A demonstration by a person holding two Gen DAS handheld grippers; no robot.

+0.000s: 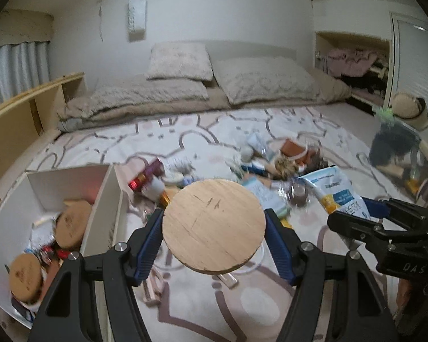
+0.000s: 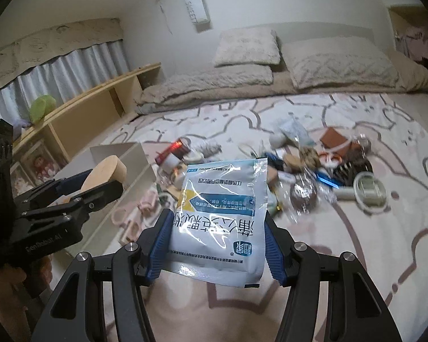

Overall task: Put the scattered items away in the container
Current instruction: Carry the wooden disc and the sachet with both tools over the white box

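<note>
My left gripper clamps a wooden lid, held above the bedspread just right of the white box. My right gripper pinches a packet above the clutter.

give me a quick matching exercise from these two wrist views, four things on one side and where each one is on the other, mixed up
Things:
1. round wooden lid
2. white and blue sachet
3. white box
4. green plush toy

Places:
A. on the wooden shelf beside the bed
B. between the left gripper's pads
C. on the bed, already holding wooden-lidded items
D. between the right gripper's pads

Pairs: 1-B, 2-D, 3-C, 4-A
</note>
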